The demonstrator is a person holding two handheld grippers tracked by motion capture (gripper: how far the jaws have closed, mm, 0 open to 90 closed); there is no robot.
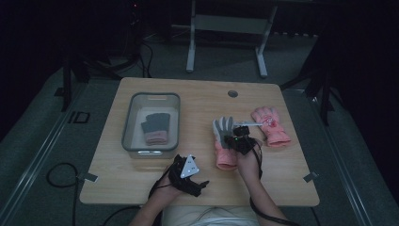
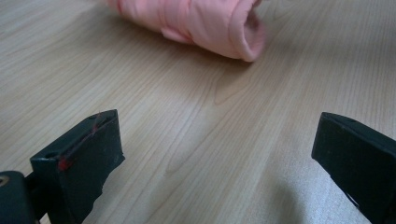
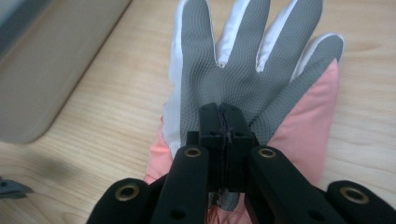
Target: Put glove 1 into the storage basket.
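- Table: light wood, rounded corners, one round hole near its far edge.
- Bin: clear plastic, on the table's left half. One glove lies inside it, grey fingers, pink cuff.
- Palm-up glove: right of centre, grey textured palm up, white between the fingers, pink cuff toward me. In the right gripper view its fingers point away from the camera.
- Far glove: pink, back up, just beside the palm-up glove on its right, not touching it as far as I can tell. A pale tag or strap lies between the two.
- My right gripper: over the palm-up glove's palm. In its own view the jaws are pressed together with a pinch of the grey palm fabric between them.
- My left gripper: low at the table's near edge, grey plate on top, well apart from the bin. In its own view the jaws stand wide apart, nothing between them but bare wood; a pink cuff lies ahead.
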